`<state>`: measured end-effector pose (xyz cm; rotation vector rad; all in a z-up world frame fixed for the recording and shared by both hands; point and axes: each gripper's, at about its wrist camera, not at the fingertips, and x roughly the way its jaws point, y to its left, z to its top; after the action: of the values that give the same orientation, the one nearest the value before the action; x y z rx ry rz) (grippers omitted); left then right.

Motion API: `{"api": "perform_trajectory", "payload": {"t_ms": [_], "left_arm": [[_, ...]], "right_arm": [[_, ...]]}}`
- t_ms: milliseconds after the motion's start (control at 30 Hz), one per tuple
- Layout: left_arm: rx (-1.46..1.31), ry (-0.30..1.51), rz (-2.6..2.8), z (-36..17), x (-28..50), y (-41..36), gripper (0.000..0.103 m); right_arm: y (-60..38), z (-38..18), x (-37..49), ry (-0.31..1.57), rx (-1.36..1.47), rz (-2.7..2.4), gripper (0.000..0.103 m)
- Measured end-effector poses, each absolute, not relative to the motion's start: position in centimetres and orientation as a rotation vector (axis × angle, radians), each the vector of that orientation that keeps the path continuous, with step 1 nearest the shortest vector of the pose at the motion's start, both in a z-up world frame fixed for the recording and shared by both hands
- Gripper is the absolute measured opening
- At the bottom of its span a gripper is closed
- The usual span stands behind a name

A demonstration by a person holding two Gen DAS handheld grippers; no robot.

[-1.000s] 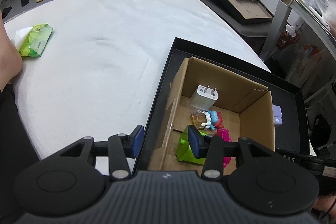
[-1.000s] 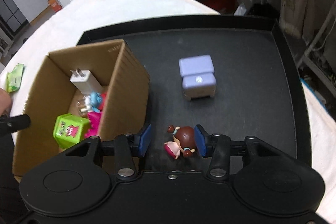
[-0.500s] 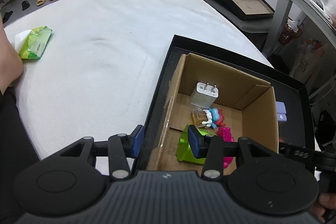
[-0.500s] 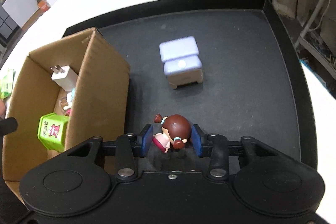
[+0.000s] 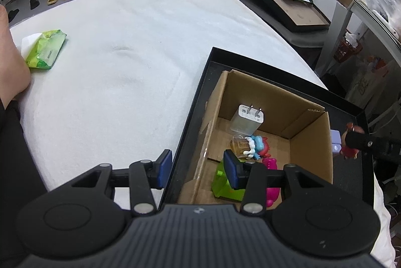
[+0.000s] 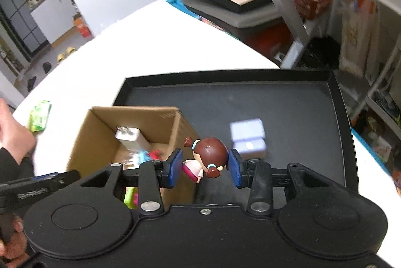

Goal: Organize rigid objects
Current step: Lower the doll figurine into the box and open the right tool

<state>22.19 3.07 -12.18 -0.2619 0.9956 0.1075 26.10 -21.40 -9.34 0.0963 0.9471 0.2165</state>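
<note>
My right gripper (image 6: 204, 166) is shut on a small doll (image 6: 206, 157) with brown hair and a pink dress, held in the air beside the right wall of the open cardboard box (image 6: 100, 127). The box stands in a black tray (image 6: 288, 102) and holds a white charger (image 5: 246, 118), a blue and brown figure (image 5: 248, 145), a green block (image 5: 223, 186) and a pink toy (image 5: 272, 189). A lilac case (image 6: 248, 136) lies on the tray floor. My left gripper (image 5: 198, 169) is open and empty, straddling the tray's near left rim.
A green tissue pack (image 5: 46, 51) lies on the white table (image 5: 120, 62) at the far left, by a bare forearm (image 5: 10, 62). Shelving and a framed board (image 5: 283, 4) stand beyond the table's right edge.
My right gripper closed on the doll, lifted it off the tray floor and carried it up toward the box. The left gripper has stayed nearly still.
</note>
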Motion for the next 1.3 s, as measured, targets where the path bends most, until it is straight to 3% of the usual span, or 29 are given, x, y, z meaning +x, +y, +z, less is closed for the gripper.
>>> {"api": "perform_trajectory", "payload": {"t_ms": [233, 500, 700, 900, 1300], "left_arm": [[-0.293, 0.987, 0.11, -12.4, 21.7, 3.6, 0.039], [-0.367, 0.994, 0.097, -12.9, 21.2, 4.3, 0.012], [-0.367, 0.989, 0.111, -12.7, 21.0, 3.8, 0.012], [-0.357, 0.985, 0.126, -12.6, 21.0, 3.6, 0.011], [-0.299, 0.982, 0.14, -12.4, 21.0, 2.6, 0.011]], "right_arm": [[-19.3, -8.1, 26.2, 0.906, 0.059, 0.266, 0.039], [-16.4, -8.6, 26.3, 0.909, -0.003, 0.305, 0.039], [-14.1, -9.5, 26.4, 0.906, -0.091, 0.33, 0.041], [-14.0, -9.1, 26.1, 0.859, -0.126, 0.294, 0.056], [-17.8, -9.6, 25.5, 0.846, -0.084, 0.24, 0.071]]}}
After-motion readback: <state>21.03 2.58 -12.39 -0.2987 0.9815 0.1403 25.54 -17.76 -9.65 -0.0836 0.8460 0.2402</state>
